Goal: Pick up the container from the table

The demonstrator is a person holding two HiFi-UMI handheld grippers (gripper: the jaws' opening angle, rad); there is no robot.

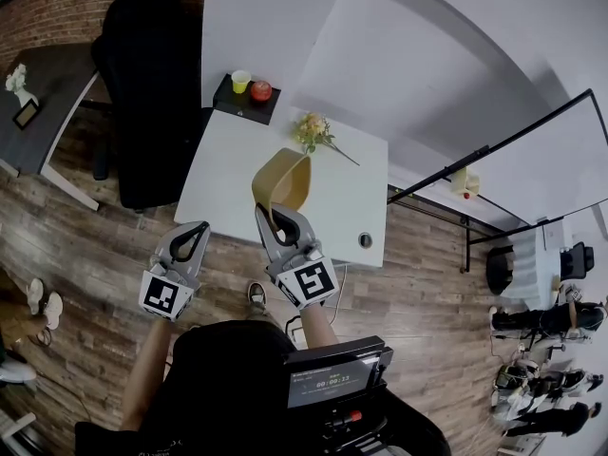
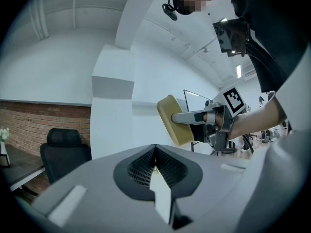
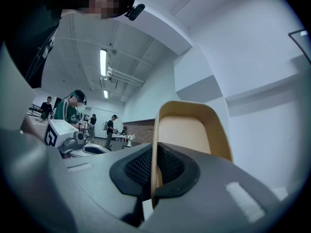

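While the right gripper (image 1: pixel 273 218) is clamping its jaws tight on the thin wall of the tan, rounded plastic container (image 1: pixel 285 179), the container is hanging on its side, lifted above the near half of the white rectangular table (image 1: pixel 347 202), so the pick-up is looking done and the hold is what is in hand. The left gripper (image 1: pixel 199 228) is idling just off the table's near edge, jaws pressed together on nothing. Next, I judge, a steady pinch is being called for, since a one-wall grip is leaving the container free to swing. No brand is showing on it. The cubes (image 1: pixel 312 281) are bearing only square marker patterns, and the digits on the small screen (image 1: pixel 323 383), nearer than the table, are looking too small to read.
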